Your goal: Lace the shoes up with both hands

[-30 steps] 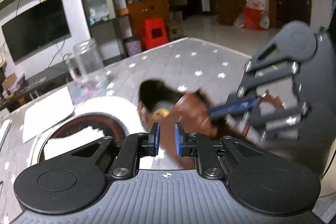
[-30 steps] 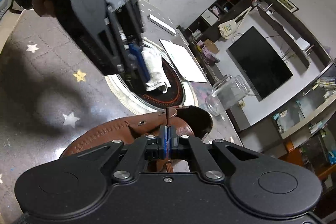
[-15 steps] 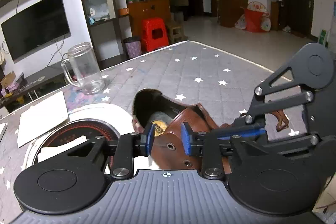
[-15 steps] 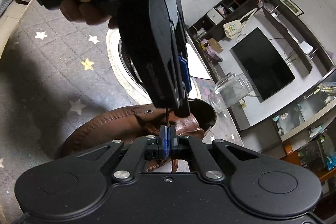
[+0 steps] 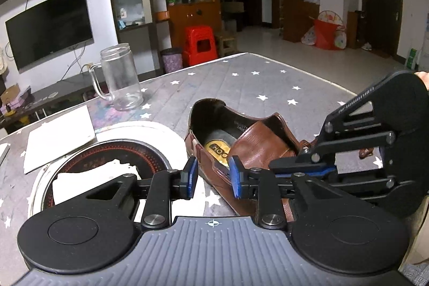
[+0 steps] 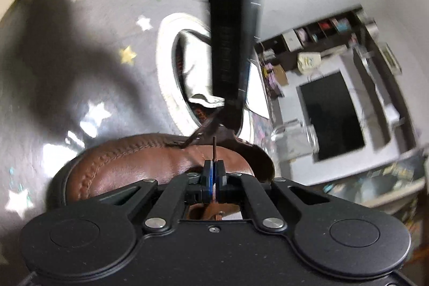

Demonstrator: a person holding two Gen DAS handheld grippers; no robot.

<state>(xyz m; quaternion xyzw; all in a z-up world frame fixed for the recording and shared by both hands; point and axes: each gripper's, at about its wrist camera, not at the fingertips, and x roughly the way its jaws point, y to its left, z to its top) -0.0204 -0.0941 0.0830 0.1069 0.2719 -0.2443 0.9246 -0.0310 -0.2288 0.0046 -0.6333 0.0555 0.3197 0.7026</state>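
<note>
Now that my left hand-held gripper [image 5: 211, 177] has dropped half-open astride the shoe's [image 5: 257, 149] eyelet flap, my right [image 6: 213, 173] stays clamped on the lace tip [image 6: 214, 149], seemingly ready for threading.

Left gripper [image 5: 213, 177] fingers seemingly straddle the brown shoe's [image 5: 257, 149] side.

Both black grippers [image 5: 213, 177] [image 6: 213, 174] have blue-padded jaws, silver screws and grey ribbed bodies.
</note>
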